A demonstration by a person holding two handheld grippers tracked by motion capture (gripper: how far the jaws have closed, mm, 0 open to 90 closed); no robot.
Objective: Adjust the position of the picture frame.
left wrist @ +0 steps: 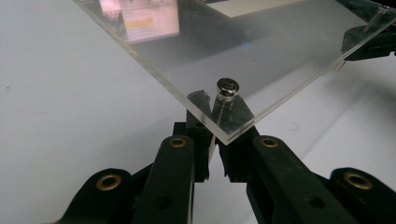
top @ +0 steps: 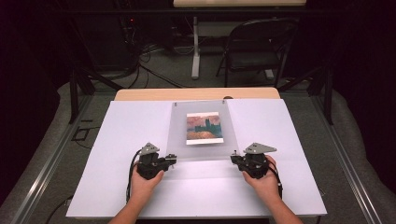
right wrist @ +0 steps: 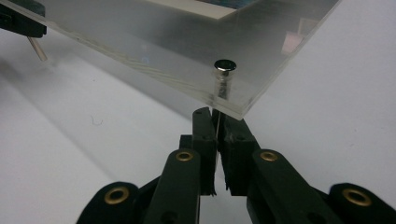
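Acrylic panel (top: 198, 130) corners (pegs clamped)

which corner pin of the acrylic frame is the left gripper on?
The near-left silver metal pin of the clear acrylic frame; the left gripper is closed around its shaft. The right gripper takes the near-right one.

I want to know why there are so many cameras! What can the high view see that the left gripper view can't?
High view: the whole picture, a chair behind the table, and both hands.

Left gripper view: a metal pin through the clear sheet's corner, with the left gripper closed on it from below.

Both: the sheet, the white table and the picture.
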